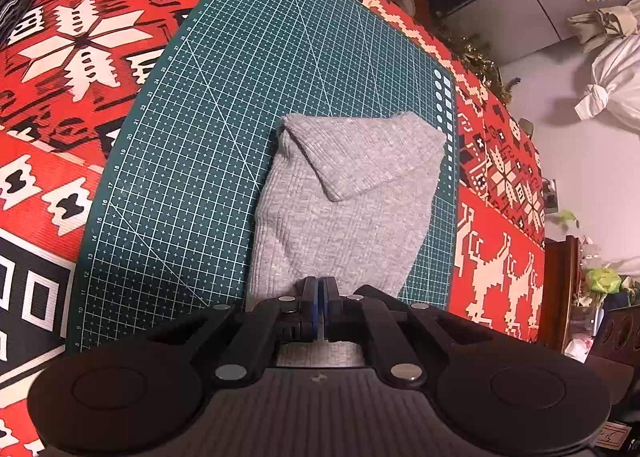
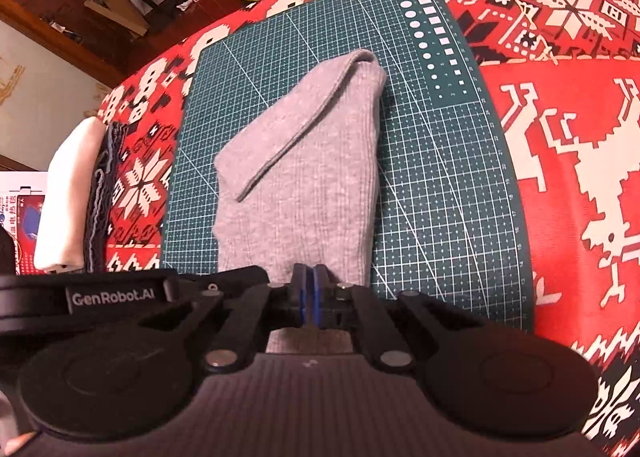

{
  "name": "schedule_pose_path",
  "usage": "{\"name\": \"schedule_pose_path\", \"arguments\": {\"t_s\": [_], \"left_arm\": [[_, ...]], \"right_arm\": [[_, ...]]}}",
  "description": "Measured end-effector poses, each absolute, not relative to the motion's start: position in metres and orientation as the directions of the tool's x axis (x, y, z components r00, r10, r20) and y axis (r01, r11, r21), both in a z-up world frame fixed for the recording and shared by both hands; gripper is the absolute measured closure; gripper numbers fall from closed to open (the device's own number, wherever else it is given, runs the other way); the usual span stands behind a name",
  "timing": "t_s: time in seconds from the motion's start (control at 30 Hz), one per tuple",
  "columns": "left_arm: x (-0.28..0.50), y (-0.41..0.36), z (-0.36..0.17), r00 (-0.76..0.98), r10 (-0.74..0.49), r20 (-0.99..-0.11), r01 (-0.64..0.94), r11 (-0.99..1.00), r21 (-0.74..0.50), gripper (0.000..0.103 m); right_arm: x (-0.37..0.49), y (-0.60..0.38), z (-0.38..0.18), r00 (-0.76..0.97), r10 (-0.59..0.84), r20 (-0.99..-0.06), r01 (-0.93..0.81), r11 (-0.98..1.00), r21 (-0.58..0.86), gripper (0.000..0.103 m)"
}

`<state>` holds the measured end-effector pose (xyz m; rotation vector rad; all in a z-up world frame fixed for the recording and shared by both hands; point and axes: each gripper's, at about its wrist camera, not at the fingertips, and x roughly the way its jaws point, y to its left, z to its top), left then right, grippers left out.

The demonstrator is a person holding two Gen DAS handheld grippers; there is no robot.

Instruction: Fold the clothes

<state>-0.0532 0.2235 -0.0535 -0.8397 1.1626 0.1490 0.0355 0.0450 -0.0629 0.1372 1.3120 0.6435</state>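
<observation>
Across the red patterned surface lies a green cutting mat, and on it rests the grey ribbed garment, its far corner already turned back in a flap. I judge we're mid-fold: my left hand-held gripper and right hand-held gripper are both pinched closed at the near hem, seemingly on cloth. Next, I'd lift together and carry that edge forward evenly.
</observation>
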Motion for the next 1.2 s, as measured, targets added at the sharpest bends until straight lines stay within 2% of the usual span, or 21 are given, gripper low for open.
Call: {"name": "schedule_pose_path", "arguments": {"t_s": [0.3, 0.5, 0.6, 0.8, 0.87, 1.03, 1.2], "left_arm": [[-0.074, 0.224, -0.026, 0.469, -0.322, -0.822, -0.478, 0.691, -0.543, 0.099], [-0.064, 0.21, -0.05, 0.361, -0.291, -0.886, -0.501, 0.741, -0.447, 0.1], [-0.064, 0.213, -0.054, 0.36, -0.299, -0.884, -0.506, 0.734, -0.454, 0.1], [-0.078, 0.214, -0.045, 0.379, -0.318, -0.869, -0.506, 0.715, -0.482, 0.1], [-0.086, 0.216, -0.041, 0.386, -0.327, -0.862, -0.501, 0.711, -0.494, 0.1], [-0.094, 0.211, -0.041, 0.369, -0.297, -0.88, -0.504, 0.732, -0.459, 0.1], [-0.092, 0.21, -0.047, 0.364, -0.289, -0.885, -0.504, 0.738, -0.448, 0.1]], "right_arm": [[0.033, 0.033, -0.046, 0.09, 0.547, -0.832, -0.33, 0.805, 0.493, 0.098], [0.021, 0.039, -0.049, 0.058, 0.521, -0.852, -0.352, 0.809, 0.471, 0.098], [0.02, 0.044, -0.058, 0.072, 0.488, -0.87, -0.361, 0.825, 0.433, 0.101], [0.023, 0.036, -0.058, 0.051, 0.502, -0.864, -0.327, 0.825, 0.46, 0.101], [0.02, 0.03, -0.051, 0.044, 0.517, -0.855, -0.319, 0.818, 0.478, 0.097], [0.009, 0.03, -0.045, 0.001, 0.522, -0.853, -0.331, 0.805, 0.492, 0.097], [0.004, 0.041, -0.06, -0.001, 0.46, -0.888, -0.356, 0.83, 0.43, 0.098]]}}
